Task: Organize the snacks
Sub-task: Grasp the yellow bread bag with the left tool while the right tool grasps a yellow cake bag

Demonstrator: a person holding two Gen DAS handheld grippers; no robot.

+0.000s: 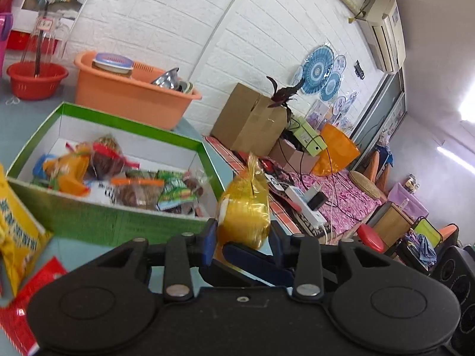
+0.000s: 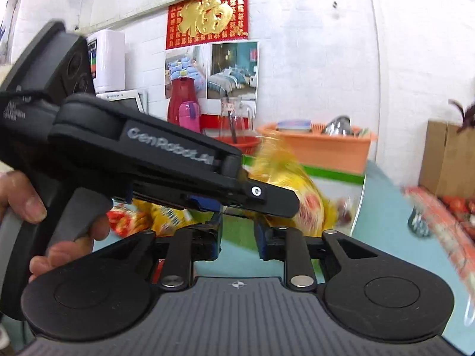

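My left gripper [image 1: 242, 237] is shut on a gold foil snack bag [image 1: 245, 206] and holds it just right of the green box [image 1: 118, 225], near its near right corner. The box holds several wrapped snacks [image 1: 118, 175]. In the right wrist view the left gripper [image 2: 267, 198] crosses in front, with the blurred gold bag [image 2: 285, 178] at its tip. My right gripper [image 2: 239, 241] is open and empty above the blue table, just below the left gripper. A yellow snack bag [image 1: 14, 222] and a red packet [image 1: 23, 311] lie at the left.
An orange tub [image 1: 127, 95] with dishes and a red basket [image 1: 37, 80] stand behind the box. A cardboard box [image 1: 249, 118] and a power strip [image 1: 305, 204] lie past the table's right edge. A long red packet [image 2: 439, 225] lies at the right.
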